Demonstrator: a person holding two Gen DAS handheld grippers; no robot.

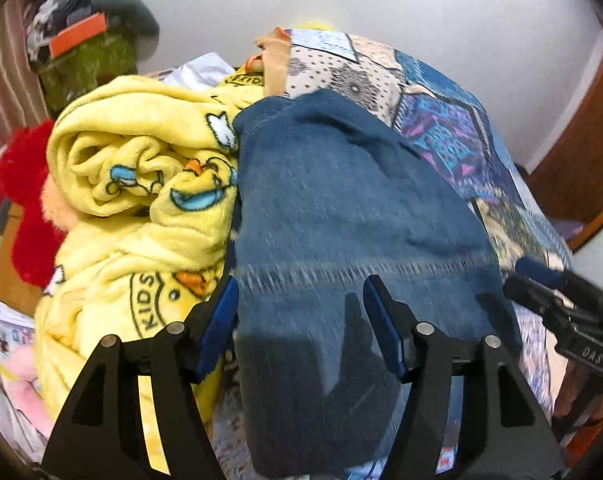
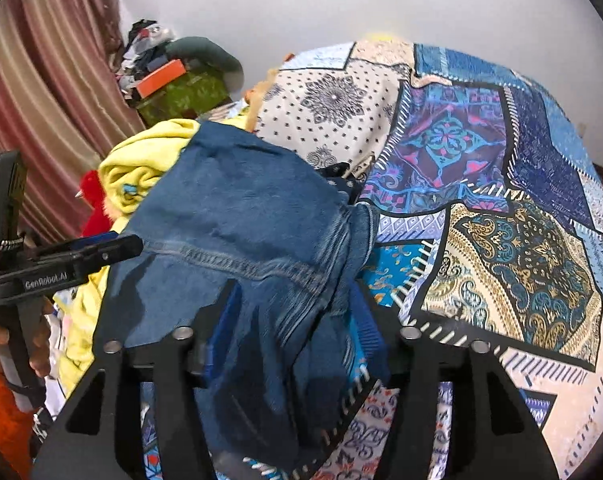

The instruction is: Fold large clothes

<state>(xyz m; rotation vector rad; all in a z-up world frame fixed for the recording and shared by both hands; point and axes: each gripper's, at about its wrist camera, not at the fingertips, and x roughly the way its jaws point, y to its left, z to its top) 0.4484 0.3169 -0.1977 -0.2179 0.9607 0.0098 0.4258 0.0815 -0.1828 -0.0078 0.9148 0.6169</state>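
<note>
Lying folded on the patchwork bedspread (image 2: 481,168), the blue denim garment (image 1: 341,200) looked like a doubled panel, its stitched hem crossing the near part of both views. One fold at least seemed done; whether it needed another fold, or only smoothing, I could not tell. The left gripper (image 1: 301,320) stood spread over the near end of the denim, the cloth passing between its blue pads (image 1: 221,320) without being pinched. The right gripper (image 2: 293,320) was likewise spread, with bunched denim between its fingers but apparently not squeezed. Left of the denim sat a crumpled yellow blanket (image 1: 141,168) and something red and fluffy (image 1: 25,200), neither folded. Counted: one denim piece, one yellow blanket, one bedspread, two grippers. Far left, a clothes pile (image 2: 149,52) remained, too jumbled to count.
</note>
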